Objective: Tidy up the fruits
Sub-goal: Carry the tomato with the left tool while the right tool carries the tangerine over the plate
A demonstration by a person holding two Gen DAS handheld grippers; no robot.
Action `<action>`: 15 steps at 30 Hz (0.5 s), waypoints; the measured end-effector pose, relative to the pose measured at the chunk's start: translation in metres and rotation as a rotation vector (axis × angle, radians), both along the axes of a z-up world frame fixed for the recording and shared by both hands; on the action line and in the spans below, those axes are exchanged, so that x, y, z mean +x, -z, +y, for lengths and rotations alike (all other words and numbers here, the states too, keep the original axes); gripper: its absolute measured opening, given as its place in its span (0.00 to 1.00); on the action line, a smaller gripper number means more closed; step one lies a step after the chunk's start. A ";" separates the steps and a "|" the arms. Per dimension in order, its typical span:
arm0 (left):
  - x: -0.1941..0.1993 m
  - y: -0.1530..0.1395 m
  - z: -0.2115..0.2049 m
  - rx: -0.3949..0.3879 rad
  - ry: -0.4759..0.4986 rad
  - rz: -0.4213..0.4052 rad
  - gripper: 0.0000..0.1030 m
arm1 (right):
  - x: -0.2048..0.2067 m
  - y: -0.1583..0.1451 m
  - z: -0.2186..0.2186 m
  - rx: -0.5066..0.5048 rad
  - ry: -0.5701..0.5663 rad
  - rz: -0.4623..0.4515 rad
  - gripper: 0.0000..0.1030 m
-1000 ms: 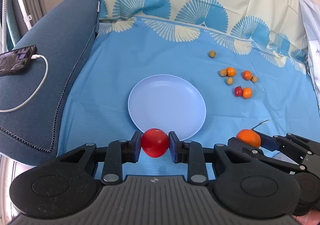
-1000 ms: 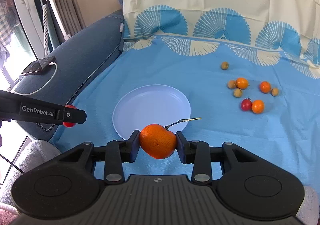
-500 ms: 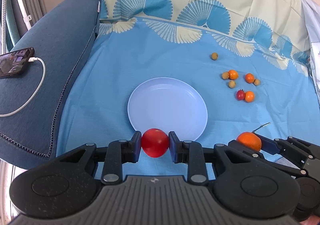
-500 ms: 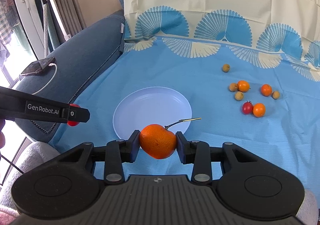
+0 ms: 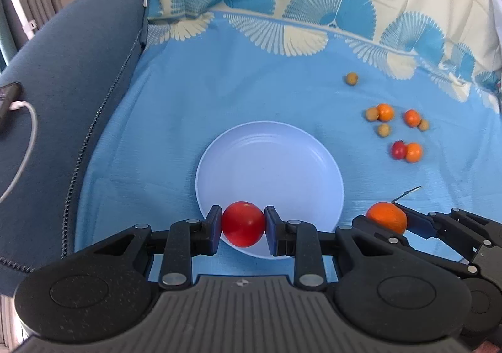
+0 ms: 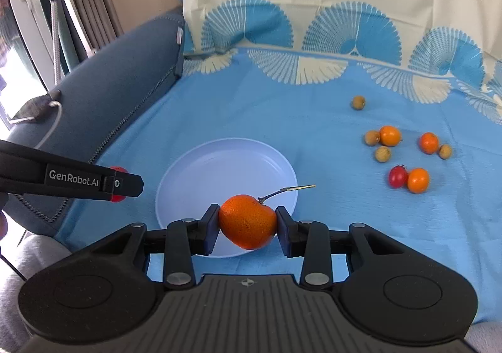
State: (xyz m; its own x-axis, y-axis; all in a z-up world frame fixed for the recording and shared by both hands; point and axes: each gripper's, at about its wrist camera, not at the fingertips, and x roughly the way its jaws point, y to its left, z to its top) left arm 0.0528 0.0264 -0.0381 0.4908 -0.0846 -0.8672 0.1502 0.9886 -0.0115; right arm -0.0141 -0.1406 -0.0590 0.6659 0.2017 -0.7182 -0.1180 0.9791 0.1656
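The tomato (image 5: 243,223) is clamped in the left tool (image 5: 241,227) above the near rim of the pale plate (image 5: 269,165). The orange (image 6: 248,221), stem on, is clamped in the right tool (image 6: 248,227) beside it. Small loose fruits (image 6: 408,158) lie right of the plate on the blue cloth (image 5: 219,86).

The left black plastic gripper (image 5: 243,224) has a ridged grey base, two round bumpy discs at its sides, silver screws on its bars and blue pads on its fingers. The right black plastic gripper (image 6: 247,223) looks the same. White letters say GenRobot.AI along the left gripper's side.
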 end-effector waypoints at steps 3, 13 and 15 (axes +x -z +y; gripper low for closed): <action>0.013 0.014 -0.003 0.011 0.004 0.021 0.31 | 0.015 0.012 0.003 -0.006 -0.009 0.029 0.38; 0.049 0.054 -0.009 0.045 0.017 0.082 0.31 | 0.048 0.048 0.017 -0.043 -0.071 0.095 0.38; 0.054 0.060 -0.010 0.051 0.020 0.089 0.31 | 0.053 0.054 0.019 -0.050 -0.078 0.104 0.38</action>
State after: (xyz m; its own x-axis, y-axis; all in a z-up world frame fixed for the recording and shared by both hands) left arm 0.1071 0.0165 -0.0982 0.4103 -0.0481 -0.9107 0.1705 0.9850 0.0248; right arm 0.0393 -0.1220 -0.1128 0.5715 0.2118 -0.7928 -0.1789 0.9750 0.1316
